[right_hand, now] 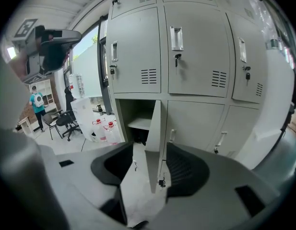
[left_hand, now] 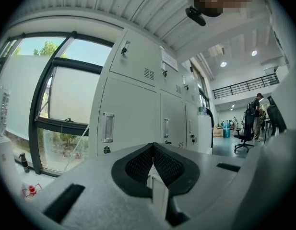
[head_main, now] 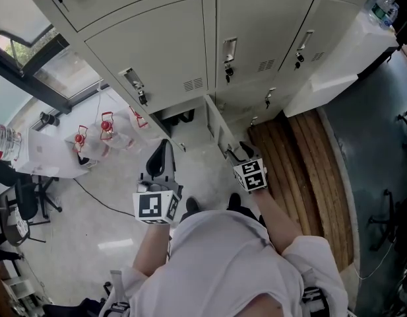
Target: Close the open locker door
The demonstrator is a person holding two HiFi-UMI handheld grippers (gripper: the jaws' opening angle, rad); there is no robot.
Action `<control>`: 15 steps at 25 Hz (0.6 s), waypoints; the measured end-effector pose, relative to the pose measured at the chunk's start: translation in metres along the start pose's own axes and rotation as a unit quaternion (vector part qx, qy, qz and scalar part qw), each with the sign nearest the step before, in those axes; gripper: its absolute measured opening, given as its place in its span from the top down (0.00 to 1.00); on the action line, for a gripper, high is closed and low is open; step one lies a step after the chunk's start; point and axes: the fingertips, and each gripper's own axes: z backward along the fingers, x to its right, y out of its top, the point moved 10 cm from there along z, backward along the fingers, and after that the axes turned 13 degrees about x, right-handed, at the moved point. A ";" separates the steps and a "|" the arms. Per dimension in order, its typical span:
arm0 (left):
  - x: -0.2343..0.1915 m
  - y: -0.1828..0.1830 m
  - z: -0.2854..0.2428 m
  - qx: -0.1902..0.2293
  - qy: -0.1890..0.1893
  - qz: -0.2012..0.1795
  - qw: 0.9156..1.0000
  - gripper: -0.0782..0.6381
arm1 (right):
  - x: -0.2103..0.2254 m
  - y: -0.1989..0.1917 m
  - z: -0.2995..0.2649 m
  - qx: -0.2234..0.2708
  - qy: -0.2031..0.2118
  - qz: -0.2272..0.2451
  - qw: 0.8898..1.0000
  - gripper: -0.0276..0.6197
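The open locker door (head_main: 217, 133) belongs to the bottom row of grey lockers and swings out toward me, edge-on. In the right gripper view the door (right_hand: 153, 135) stands between my spread jaws but farther off, untouched, with its open compartment (right_hand: 136, 122) to its left. My right gripper (right_hand: 150, 169) is open and empty; in the head view my right gripper (head_main: 241, 152) hovers just right of the door's free edge. My left gripper (head_main: 161, 156) is held left of the opening. Its pads meet on nothing, so my left gripper (left_hand: 152, 164) is shut, facing closed lockers.
Water jugs with red caps (head_main: 105, 129) stand on the floor left of the lockers, beside a white table (head_main: 50, 156) and an office chair (head_main: 26, 203). A wooden bench (head_main: 309, 174) runs along the right. A cable (head_main: 97, 200) crosses the floor. A person (right_hand: 37, 102) stands far left.
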 end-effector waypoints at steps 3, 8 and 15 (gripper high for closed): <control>0.000 0.000 0.000 -0.001 -0.002 0.001 1.000 0.88 | -0.003 0.001 -0.001 0.000 0.004 0.000 1.000 0.63; -0.003 0.002 0.003 0.003 -0.002 0.002 1.000 0.88 | -0.011 0.000 -0.002 -0.003 0.011 0.001 1.000 0.63; -0.014 0.006 0.014 0.006 0.012 -0.001 1.000 0.88 | -0.025 0.002 -0.004 -0.004 0.022 0.007 1.000 0.63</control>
